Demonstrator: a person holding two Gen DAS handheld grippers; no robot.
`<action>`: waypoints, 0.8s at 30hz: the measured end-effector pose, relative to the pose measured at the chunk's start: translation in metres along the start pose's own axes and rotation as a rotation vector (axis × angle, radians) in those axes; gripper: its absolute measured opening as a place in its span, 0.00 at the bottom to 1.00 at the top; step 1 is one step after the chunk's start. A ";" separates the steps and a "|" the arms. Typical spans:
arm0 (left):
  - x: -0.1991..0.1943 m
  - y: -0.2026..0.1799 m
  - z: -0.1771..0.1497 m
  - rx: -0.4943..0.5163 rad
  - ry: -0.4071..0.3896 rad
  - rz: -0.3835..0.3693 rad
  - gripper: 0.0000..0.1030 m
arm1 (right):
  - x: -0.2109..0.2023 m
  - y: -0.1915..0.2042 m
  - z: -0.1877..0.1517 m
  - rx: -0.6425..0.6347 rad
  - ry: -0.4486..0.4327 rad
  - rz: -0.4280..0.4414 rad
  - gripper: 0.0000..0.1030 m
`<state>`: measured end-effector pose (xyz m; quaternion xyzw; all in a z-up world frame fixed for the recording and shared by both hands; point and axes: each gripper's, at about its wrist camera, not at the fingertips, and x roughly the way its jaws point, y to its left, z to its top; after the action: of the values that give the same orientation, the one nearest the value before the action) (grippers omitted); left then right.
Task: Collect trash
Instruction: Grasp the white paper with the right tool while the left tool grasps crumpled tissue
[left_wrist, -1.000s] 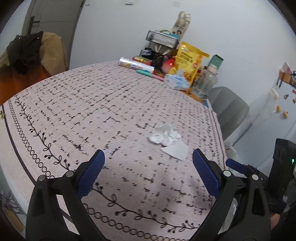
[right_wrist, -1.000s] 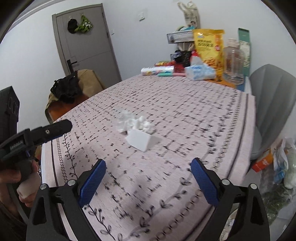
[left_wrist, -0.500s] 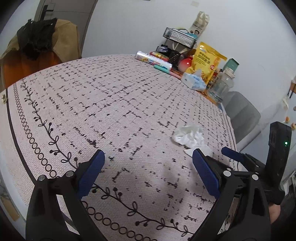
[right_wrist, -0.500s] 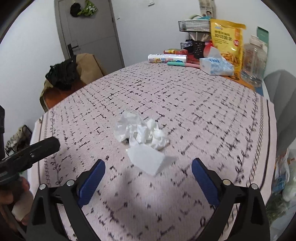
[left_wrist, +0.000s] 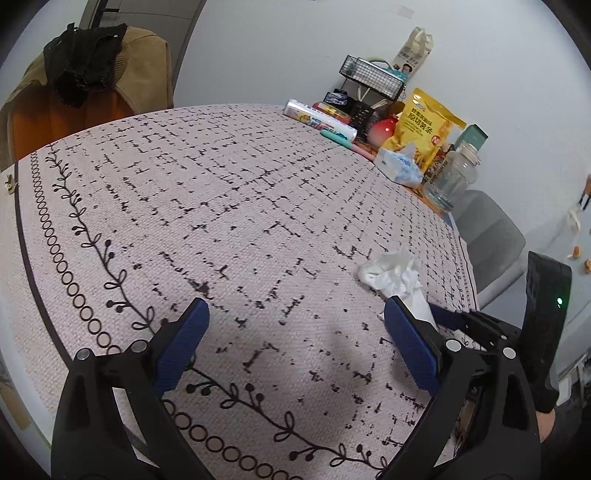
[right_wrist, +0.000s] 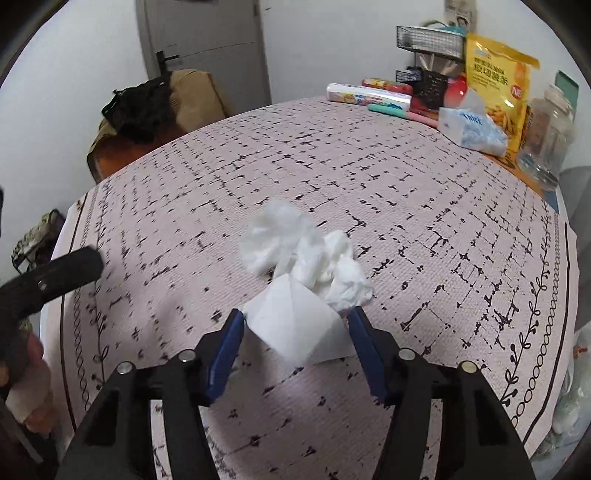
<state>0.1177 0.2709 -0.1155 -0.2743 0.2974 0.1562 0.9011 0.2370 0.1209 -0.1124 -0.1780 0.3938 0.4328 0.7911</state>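
Crumpled white tissue wad with flat folded paper corner (right_wrist: 306, 280) lies on pink patterned surface (right_wrist: 406, 192), corner between right tongs (right_wrist: 295, 325), open, not yet pinching. Left tongs (left_wrist: 295, 325) open, empty, beside. Tissue likely light, soft, squashy; pinch thick middle, gently.

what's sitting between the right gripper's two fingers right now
In the right wrist view, the folded white tissue lies between the right gripper's open fingers, crumpled tissue just beyond.
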 end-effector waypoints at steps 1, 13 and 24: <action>0.000 -0.001 0.000 0.004 0.001 -0.002 0.92 | -0.001 0.001 -0.002 -0.005 0.002 0.006 0.42; 0.005 -0.039 0.007 0.069 0.014 -0.046 0.92 | -0.043 -0.004 -0.031 0.031 -0.016 0.114 0.26; 0.048 -0.092 0.010 0.188 0.087 -0.032 0.92 | -0.066 -0.051 -0.048 0.160 -0.066 0.075 0.25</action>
<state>0.2003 0.2093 -0.1016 -0.2000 0.3451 0.1010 0.9114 0.2362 0.0269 -0.0942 -0.0848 0.4073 0.4349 0.7986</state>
